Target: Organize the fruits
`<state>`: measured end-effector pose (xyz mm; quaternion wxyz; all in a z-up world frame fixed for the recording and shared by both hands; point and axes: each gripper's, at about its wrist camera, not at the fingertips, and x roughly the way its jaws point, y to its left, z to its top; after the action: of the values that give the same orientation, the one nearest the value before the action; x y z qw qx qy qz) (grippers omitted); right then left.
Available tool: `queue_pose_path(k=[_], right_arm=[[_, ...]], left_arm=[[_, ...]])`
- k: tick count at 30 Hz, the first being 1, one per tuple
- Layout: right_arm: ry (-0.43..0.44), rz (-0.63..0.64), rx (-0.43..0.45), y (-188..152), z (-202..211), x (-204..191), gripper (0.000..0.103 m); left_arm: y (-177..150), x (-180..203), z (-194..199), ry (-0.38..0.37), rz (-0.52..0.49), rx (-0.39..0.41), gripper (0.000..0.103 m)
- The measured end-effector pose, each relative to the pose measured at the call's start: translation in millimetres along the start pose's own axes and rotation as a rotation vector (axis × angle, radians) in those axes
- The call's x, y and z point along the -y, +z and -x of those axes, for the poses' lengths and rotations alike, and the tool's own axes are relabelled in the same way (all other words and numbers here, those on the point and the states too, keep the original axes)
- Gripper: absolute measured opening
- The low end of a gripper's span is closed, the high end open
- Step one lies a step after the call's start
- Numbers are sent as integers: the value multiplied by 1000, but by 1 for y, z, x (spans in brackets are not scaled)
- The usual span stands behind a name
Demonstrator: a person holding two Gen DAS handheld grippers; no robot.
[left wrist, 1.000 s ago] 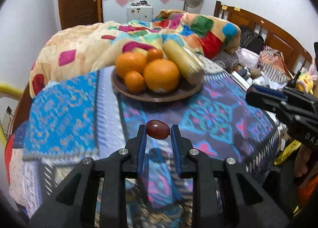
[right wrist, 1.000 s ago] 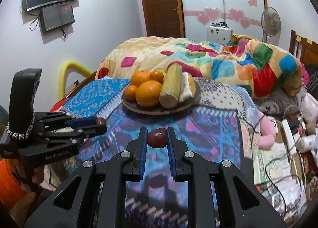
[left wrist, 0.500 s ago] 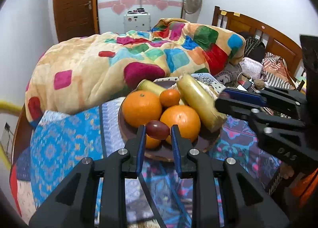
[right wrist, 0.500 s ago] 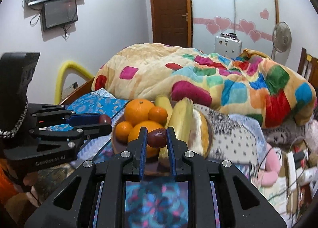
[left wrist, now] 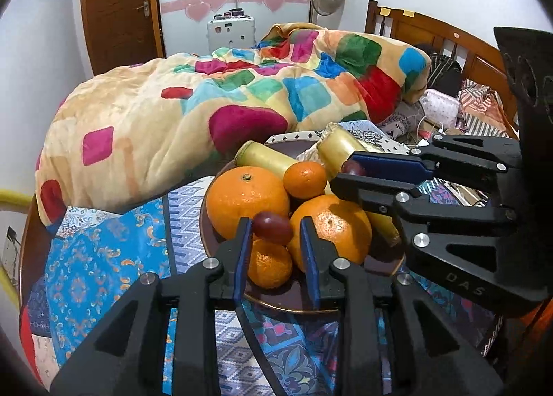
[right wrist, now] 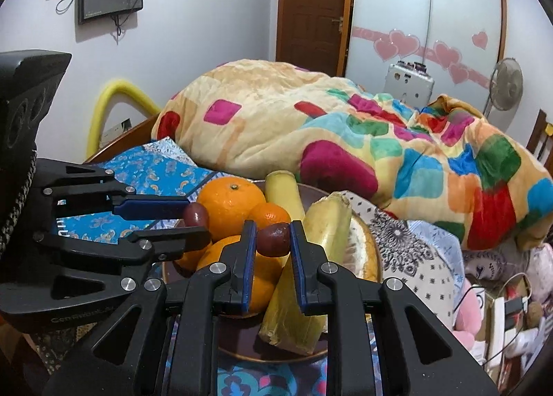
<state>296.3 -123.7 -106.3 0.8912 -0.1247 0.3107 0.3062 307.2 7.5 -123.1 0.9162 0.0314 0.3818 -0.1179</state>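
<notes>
Left gripper (left wrist: 273, 228) clamps a dark red fruit (left wrist: 272, 227). Right gripper (right wrist: 273, 240) clamps a second dark red fruit (right wrist: 274, 240). Both hover above the brown plate (left wrist: 293, 308) of oranges (left wrist: 247, 200).

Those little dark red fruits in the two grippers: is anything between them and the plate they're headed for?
Yes. The brown plate is already piled up. The left gripper holds its red fruit over oranges; the right gripper holds its fruit above an orange and yellow stalk pieces.
</notes>
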Motion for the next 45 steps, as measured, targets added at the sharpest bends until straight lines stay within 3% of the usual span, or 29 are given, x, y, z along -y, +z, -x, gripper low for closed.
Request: queue_pose_path(k=[3,7,12,19,29,31,35,37,41,45], right_arm=[[6,-9,0,0,1,1,20],[-13,-12,22,2,5,2,27],[-9,-48,66,6,26,8,28],[-32,-84,179,6,99,2,28],[-30,-120,394,-12,216,-37,29],[-43,-117,435,-17,236,-47,33],[-80,-116,496,-27,262,-63,49],[-82,-121,508,-31,270,-67,51],[-120,-140,542,-40,278,-71,81],[-145,-142,560,-47,286,-74,89]], left_arm=[[-1,0,0,7,7,7,53],[-1,-4,3,12,17,22,55],[-1,-8,20,39,42,53,55],[-3,4,94,81,68,192,55],[-32,50,234,131,83,452,56],[-42,60,258,135,83,502,62],[-61,78,292,158,63,575,72],[-68,84,302,160,60,592,76],[-79,93,318,162,60,620,86],[-86,99,322,172,53,626,99]])
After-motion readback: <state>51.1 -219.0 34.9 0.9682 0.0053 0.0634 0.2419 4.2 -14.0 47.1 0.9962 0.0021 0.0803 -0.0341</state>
